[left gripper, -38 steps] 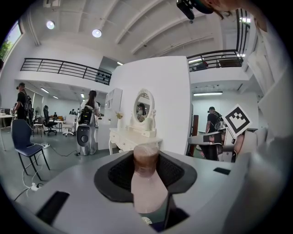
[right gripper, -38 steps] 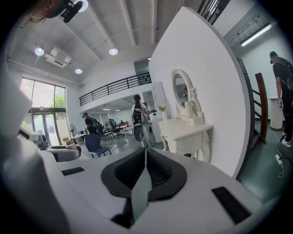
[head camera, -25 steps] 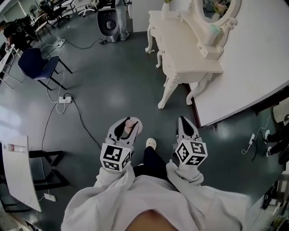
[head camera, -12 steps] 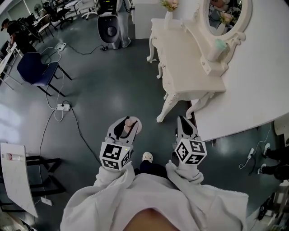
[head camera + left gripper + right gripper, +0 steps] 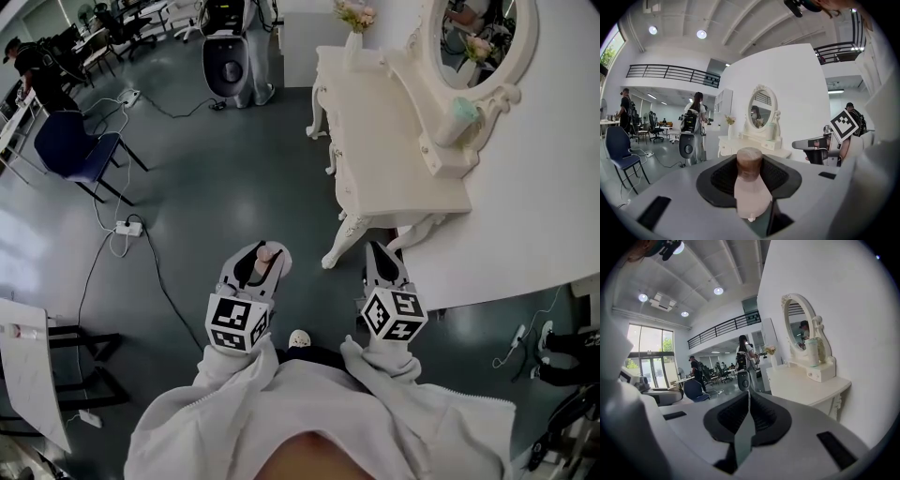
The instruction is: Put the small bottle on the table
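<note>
A small pale pink bottle (image 5: 265, 255) with a brown cap stands upright between the jaws of my left gripper (image 5: 259, 255), which is shut on it. In the left gripper view the bottle (image 5: 750, 187) fills the gap between the pads. My right gripper (image 5: 378, 253) is level with the left one, shut and holding nothing; its pads meet in the right gripper view (image 5: 747, 405). Both hang over the grey floor. The white dressing table (image 5: 389, 122) stands ahead and to the right, its near leg just beyond the right gripper.
On the table are an oval mirror (image 5: 473, 28), a flower vase (image 5: 353, 42) and a pale green cup (image 5: 459, 117). A blue chair (image 5: 75, 141), a power strip with cables (image 5: 127, 228) and a white machine (image 5: 228, 47) stand on the floor to the left.
The dressing table has come nearer and lower in the head view as the person walks toward it. Both grippers keep their places, the bottle still in the left one.
</note>
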### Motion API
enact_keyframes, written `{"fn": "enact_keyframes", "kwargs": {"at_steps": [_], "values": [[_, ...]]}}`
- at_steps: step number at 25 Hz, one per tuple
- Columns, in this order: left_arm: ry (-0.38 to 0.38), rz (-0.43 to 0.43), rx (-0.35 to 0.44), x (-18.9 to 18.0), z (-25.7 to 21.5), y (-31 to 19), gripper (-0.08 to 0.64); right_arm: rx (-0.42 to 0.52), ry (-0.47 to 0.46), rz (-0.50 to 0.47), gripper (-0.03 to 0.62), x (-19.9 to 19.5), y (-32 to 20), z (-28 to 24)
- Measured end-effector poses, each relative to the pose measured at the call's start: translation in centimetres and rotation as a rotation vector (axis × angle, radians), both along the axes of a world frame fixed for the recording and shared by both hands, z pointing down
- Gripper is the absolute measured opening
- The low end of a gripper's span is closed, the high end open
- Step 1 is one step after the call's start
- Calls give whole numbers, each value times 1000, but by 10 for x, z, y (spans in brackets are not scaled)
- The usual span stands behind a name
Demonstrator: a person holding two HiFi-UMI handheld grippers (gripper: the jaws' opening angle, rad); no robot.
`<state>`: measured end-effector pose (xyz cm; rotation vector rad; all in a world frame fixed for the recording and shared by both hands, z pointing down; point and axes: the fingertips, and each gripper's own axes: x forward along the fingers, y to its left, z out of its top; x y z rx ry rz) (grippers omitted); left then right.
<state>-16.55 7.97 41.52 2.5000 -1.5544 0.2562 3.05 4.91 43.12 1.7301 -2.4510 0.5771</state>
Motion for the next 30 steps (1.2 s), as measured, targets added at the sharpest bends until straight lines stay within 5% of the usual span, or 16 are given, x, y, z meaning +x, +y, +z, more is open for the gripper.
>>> {"fn": "enact_keyframes", "kwargs": {"at_steps": [18,30], "values": [[-13,28,-50,15,16,3,152,-61,-19,45,38,18,14,26],[6,111,-34,41,15,-59,153,-54,-4,118,38,45,-32,24]]}}
